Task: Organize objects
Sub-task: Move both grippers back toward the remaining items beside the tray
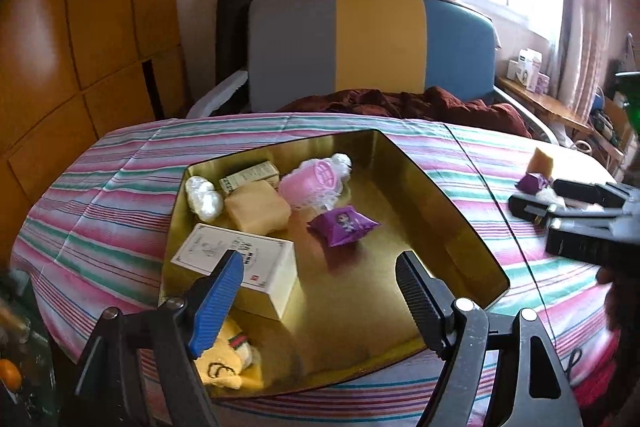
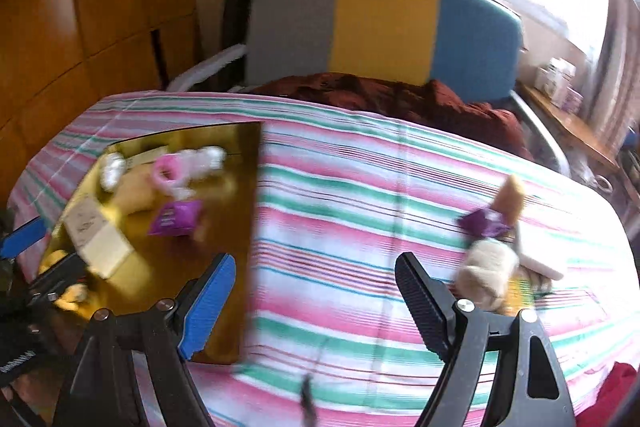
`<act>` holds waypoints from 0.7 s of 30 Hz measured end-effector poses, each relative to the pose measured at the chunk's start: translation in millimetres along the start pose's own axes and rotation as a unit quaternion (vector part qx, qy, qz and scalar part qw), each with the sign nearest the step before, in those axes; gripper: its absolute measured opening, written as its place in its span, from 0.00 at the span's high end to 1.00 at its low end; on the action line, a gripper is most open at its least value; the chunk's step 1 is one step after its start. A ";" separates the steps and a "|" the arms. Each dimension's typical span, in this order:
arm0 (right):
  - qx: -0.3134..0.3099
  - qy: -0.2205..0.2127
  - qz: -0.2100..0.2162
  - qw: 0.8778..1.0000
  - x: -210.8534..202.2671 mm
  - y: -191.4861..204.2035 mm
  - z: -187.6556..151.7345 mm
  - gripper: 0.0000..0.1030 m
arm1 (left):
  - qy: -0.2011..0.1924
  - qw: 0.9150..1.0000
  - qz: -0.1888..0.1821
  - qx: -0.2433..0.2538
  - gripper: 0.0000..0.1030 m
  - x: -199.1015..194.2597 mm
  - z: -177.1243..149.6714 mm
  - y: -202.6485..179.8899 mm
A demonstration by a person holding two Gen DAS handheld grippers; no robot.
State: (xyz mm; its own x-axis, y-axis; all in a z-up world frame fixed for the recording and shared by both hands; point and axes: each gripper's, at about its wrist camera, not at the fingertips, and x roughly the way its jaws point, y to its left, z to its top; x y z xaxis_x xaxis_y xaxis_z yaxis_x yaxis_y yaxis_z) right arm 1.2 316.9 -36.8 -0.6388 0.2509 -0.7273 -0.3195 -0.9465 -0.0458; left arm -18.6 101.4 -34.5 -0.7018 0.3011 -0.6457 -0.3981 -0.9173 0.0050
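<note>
A gold box [image 1: 436, 211] lies on the striped cloth and holds a purple packet [image 1: 343, 223], a pink mesh item [image 1: 316, 183], a white cream carton [image 1: 240, 265], a tan block [image 1: 258, 207], white bundles [image 1: 204, 198] and a yellow cloth [image 1: 224, 363]. My left gripper [image 1: 320, 287] is open and empty above the box's near end. My right gripper [image 2: 316, 291] is open and empty over bare cloth between the box [image 2: 236, 227] and a loose pile: purple packet [image 2: 484, 221], beige plush [image 2: 490, 267], tan piece [image 2: 512, 199]. It also shows in the left wrist view [image 1: 560, 207].
The table has a pink, green and white striped cloth [image 2: 360, 207]. A grey, yellow and blue chair back [image 1: 372, 43] with a dark red blanket [image 1: 404, 103] stands behind it. Wooden cabinets [image 1: 80, 27] are on the left, a shelf with boxes [image 1: 528, 67] by the window.
</note>
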 end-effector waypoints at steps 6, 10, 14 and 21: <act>0.038 -0.002 -0.068 0.997 1.7 -71.6 1.1 0.19 | 0.009 1.000 -0.008 0.010 0.23 4.6 -2.3 -8.6; 0.083 0.001 -0.113 0.990 5.6 -126.1 -0.1 0.19 | 0.012 1.000 -0.011 0.016 0.23 6.9 -2.4 -11.8; 0.174 0.006 -0.137 0.975 8.6 -179.6 -7.0 0.19 | 0.020 0.999 -0.015 0.023 0.23 10.5 -1.7 -17.2; 0.341 0.021 -0.126 0.931 8.6 -240.1 -33.9 0.19 | 0.023 0.997 -0.044 0.060 0.23 15.3 6.4 -48.1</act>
State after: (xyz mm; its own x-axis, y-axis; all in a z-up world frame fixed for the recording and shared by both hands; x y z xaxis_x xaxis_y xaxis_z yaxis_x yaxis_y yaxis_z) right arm 96.1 539.5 -55.3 -0.4607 0.4258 -0.7788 -0.8346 -0.5063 0.2169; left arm -13.9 151.8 -39.7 -0.6349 0.3641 -0.6814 -0.5268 -0.8492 0.0371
